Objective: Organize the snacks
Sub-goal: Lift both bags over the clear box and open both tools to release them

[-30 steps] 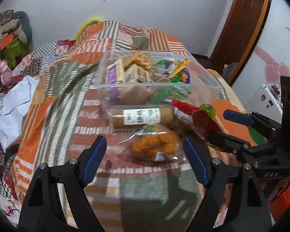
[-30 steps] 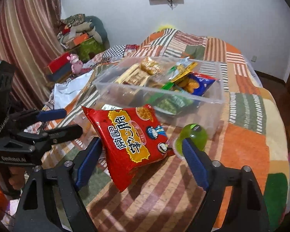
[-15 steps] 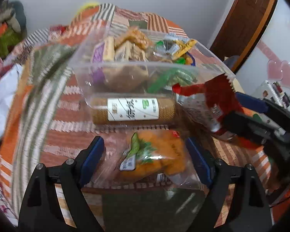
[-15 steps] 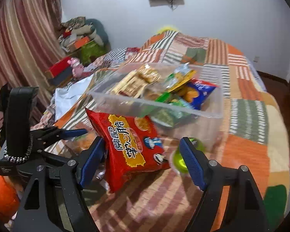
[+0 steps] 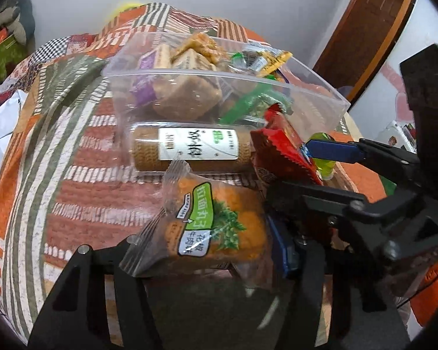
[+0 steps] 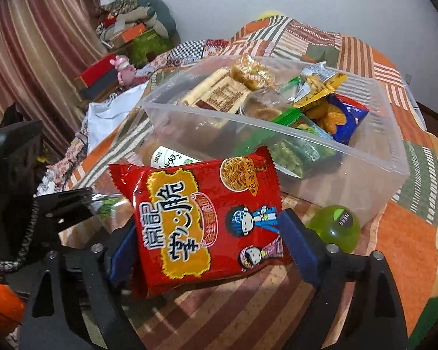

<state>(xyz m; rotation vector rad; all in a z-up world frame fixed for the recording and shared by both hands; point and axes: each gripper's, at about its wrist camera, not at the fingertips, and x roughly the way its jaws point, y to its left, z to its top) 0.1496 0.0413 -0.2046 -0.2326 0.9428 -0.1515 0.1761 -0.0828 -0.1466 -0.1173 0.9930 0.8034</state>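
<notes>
Most of both views is a patchwork quilt [image 6: 406, 233] in orange, green and white stripes, with bare cloth open to the right of the bin and in front of the grippers. On it stands a clear plastic bin [image 6: 365, 157], open-topped and about half filled with packets; its right end is nearly bare. A paper-labelled roll of biscuits [image 5: 189, 145] lies just outside the bin's near wall, parallel to it and close against it.

Between the right gripper [image 6: 207, 248] fingers sits a red noodle-snack bag [image 6: 210, 221], face up, its crimped top edge pointing toward the bin. The jaws have just been opening wider, and the blue pads stand at the bag's two sides; whether they press on it cannot be told. A green jelly cup [image 6: 334, 227] rests on the quilt just right of that gripper, near the bin's corner.

The left gripper [image 5: 201, 239] has just been closing its jaws, and they now clamp an orange snack packet with a green label [image 5: 216, 227], its clear crimped end jutting up toward the roll. The two grippers sit close beside each other, almost touching.
</notes>
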